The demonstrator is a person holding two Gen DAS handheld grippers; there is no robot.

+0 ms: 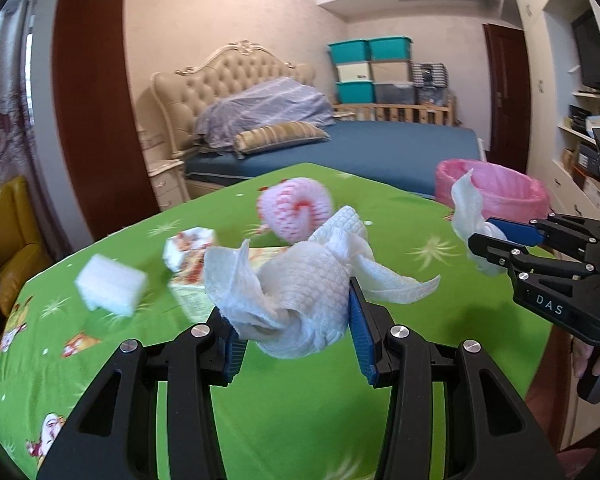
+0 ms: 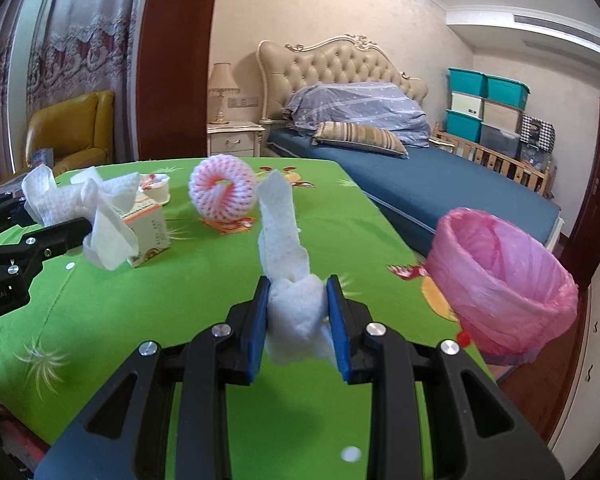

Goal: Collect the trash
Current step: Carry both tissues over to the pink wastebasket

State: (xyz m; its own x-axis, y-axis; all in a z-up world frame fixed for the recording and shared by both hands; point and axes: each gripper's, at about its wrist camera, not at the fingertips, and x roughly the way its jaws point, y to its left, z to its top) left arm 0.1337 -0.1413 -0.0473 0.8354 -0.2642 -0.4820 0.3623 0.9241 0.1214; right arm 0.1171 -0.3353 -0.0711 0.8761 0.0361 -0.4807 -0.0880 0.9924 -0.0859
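Observation:
My left gripper is shut on a crumpled white paper towel and holds it above the green tablecloth. It also shows in the right wrist view with its towel. My right gripper is shut on a second white paper towel; in the left wrist view it holds that towel near the bin. A bin with a pink liner stands off the table's right edge. A pink foam fruit net, a small carton and a white foam block lie on the table.
A paper cup stands behind the carton. A bed lies beyond the table, with storage boxes at the wall. A yellow armchair is at the left. The pink bin also shows in the left wrist view.

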